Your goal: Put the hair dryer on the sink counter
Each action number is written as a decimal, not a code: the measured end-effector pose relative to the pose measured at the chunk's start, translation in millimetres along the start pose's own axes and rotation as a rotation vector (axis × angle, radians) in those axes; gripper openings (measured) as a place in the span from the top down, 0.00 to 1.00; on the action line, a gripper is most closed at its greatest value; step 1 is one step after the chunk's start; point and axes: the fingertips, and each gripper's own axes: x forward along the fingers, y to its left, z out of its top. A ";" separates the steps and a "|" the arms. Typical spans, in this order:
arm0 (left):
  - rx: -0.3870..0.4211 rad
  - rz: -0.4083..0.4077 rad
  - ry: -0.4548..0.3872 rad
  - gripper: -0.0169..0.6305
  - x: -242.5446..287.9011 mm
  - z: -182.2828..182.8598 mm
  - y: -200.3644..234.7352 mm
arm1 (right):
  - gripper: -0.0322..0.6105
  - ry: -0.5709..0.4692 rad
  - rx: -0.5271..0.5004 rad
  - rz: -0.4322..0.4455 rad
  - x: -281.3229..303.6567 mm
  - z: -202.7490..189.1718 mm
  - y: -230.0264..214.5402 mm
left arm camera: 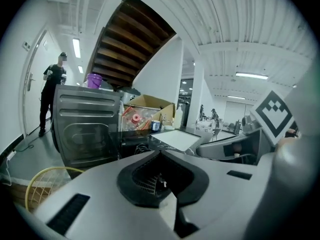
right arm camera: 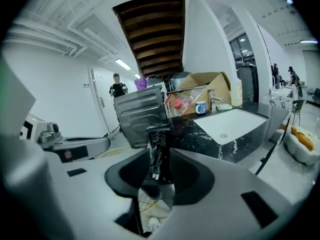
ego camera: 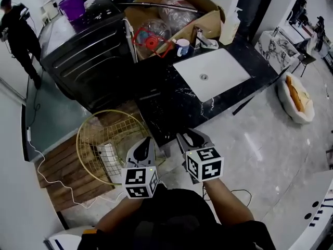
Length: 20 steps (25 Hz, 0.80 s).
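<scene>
The black marble sink counter (ego camera: 171, 103) with its white sink (ego camera: 210, 74) stands just ahead of me. A black thing with a bundled cord and a hanging plug, seemingly the hair dryer (right arm camera: 157, 146), sits at the counter's near end. Its coil also shows in the left gripper view (left arm camera: 131, 148). In the head view I cannot pick it out against the dark counter. My right gripper (ego camera: 186, 135) points at it from short of the counter, jaws a little apart, the cord showing through the gap (right arm camera: 160, 151). My left gripper (ego camera: 144, 139) hovers beside it, jaws together and empty.
A yellow wire basket (ego camera: 104, 145) holding a white item lies on the floor under my left gripper. A black appliance (ego camera: 88, 56) stands left of the counter, and a cardboard box (ego camera: 208, 22) of clutter sits on its far end. A person (ego camera: 18, 30) stands far left.
</scene>
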 end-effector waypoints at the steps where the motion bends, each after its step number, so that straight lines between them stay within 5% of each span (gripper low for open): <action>1: 0.004 0.000 -0.004 0.96 -6.9 -1.2 -10.2 | 0.76 -0.008 0.002 -0.004 -13.4 -5.4 -0.8; 11: 0.036 0.042 0.007 0.96 -80.4 -45.2 -73.5 | 0.87 -0.060 0.020 -0.001 -116.1 -65.7 -0.3; 20: 0.096 -0.025 0.003 0.96 -125.7 -59.7 -120.6 | 0.90 -0.087 0.067 -0.025 -170.9 -99.2 13.0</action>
